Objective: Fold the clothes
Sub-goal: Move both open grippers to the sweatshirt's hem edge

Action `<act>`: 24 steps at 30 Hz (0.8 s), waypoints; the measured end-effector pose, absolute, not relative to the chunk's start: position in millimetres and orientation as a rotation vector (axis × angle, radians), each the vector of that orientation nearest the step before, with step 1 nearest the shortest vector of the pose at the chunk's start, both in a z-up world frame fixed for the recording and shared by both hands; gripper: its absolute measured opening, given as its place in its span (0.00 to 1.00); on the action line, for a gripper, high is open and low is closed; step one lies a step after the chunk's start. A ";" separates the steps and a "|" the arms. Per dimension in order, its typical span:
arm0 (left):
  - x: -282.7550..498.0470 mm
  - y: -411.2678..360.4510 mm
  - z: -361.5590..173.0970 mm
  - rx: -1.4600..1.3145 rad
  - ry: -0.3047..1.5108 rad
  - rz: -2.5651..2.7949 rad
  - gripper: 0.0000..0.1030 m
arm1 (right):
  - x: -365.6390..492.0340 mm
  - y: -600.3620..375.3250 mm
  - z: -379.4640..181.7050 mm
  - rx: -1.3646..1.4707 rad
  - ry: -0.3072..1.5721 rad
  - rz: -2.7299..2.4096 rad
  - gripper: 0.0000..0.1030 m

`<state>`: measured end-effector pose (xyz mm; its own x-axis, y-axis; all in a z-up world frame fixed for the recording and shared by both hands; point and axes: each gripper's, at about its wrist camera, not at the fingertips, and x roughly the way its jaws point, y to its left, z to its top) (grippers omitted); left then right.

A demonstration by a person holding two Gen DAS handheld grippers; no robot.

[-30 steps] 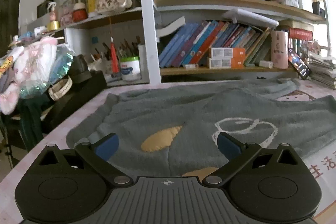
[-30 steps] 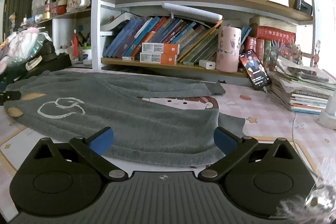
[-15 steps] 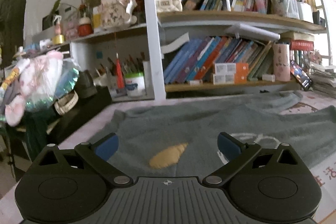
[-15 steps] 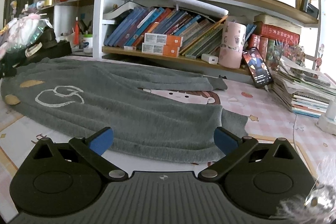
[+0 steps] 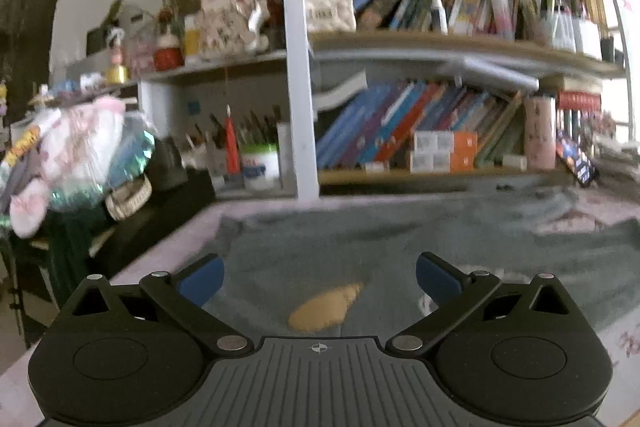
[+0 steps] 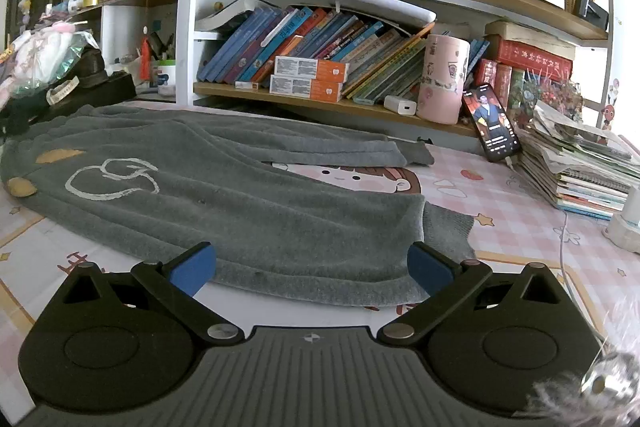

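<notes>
Your left gripper hangs with its jaws spread wide over the waist end of the grey trousers, above a tan patch, gripping nothing. Your right gripper is spread too, empty, at the near hem of the trousers, which lie flat across the pink checked bench before the bookshelf
</notes>
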<state>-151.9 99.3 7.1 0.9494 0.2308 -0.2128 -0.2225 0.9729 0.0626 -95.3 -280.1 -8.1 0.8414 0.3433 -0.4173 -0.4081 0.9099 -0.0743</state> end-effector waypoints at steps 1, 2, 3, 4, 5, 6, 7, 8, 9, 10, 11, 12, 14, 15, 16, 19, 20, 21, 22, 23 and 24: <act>-151.8 99.8 8.6 0.037 0.206 0.234 1.00 | -95.3 -280.0 -8.0 -0.164 0.410 0.399 1.00; -151.3 100.3 9.4 0.037 0.194 0.239 1.00 | -95.3 -280.1 -7.7 -0.164 0.410 0.399 1.00; -150.1 100.8 9.2 0.037 0.190 0.243 1.00 | -95.2 -280.1 -7.5 -0.164 0.411 0.399 1.00; -148.5 101.4 8.6 0.038 0.191 0.247 1.00 | -95.1 -280.0 -7.7 -0.164 0.413 0.399 1.00; -146.7 102.1 7.7 0.037 0.197 0.250 1.00 | -95.1 -279.9 -7.9 -0.163 0.414 0.399 1.00; -144.7 103.1 6.7 0.035 0.206 0.251 1.00 | -95.0 -279.8 -8.1 -0.163 0.415 0.399 1.00; -143.7 103.8 6.3 0.032 0.211 0.250 1.00 | -94.9 -279.6 -8.2 -0.163 0.417 0.399 1.00; -143.7 104.2 6.2 0.029 0.212 0.248 1.00 | -94.7 -279.5 -8.4 -0.163 0.419 0.398 1.00; -143.7 104.4 6.2 0.028 0.212 0.245 1.00 | -94.4 -279.2 -8.5 -0.164 0.422 0.397 1.00; -143.6 104.5 6.2 0.028 0.212 0.243 1.00 | -94.4 -278.8 -8.7 -0.166 0.424 0.397 1.00; -143.7 104.5 5.9 0.029 0.214 0.239 1.00 | -94.6 -278.3 -9.0 -0.170 0.424 0.397 1.00; -143.4 104.5 5.8 0.029 0.216 0.235 1.00 | -94.7 -277.7 -9.2 -0.173 0.425 0.397 1.00; -142.7 103.8 5.3 0.033 0.222 0.230 1.00 | -94.9 -276.6 -9.7 -0.181 0.426 0.399 1.00; -142.2 103.4 5.1 0.036 0.226 0.228 1.00 | -94.5 -276.0 -9.8 -0.185 0.428 0.403 1.00; -141.6 103.1 4.9 0.038 0.229 0.226 1.00 | -94.0 -275.4 -10.1 -0.190 0.431 0.407 1.00; -139.1 104.0 4.6 0.035 0.246 0.219 1.00 | -92.2 -273.9 -10.7 -0.200 0.443 0.415 1.00; -138.3 104.4 4.5 0.033 0.252 0.216 1.00 | -91.9 -273.6 -10.8 -0.202 0.445 0.418 1.00; -137.6 105.1 4.3 0.029 0.257 0.212 1.00 | -92.1 -273.7 -10.8 -0.199 0.446 0.423 1.00; -137.1 106.0 4.0 0.024 0.262 0.208 1.00 | -92.3 -273.8 -10.8 -0.196 0.447 0.428 1.00; -136.6 106.7 3.9 0.020 0.265 0.204 1.00 | -91.6 -274.4 -10.6 -0.191 0.450 0.433 1.00; -136.7 107.2 3.7 0.017 0.266 0.201 1.00 | -89.4 -276.0 -10.0 -0.180 0.458 0.438 1.00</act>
<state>-136.7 107.2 3.7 0.9450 0.1992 -0.2593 -0.1948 0.9799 0.0428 -89.4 -276.0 -10.0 0.8067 0.3669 -0.4633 -0.4465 0.8920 -0.0710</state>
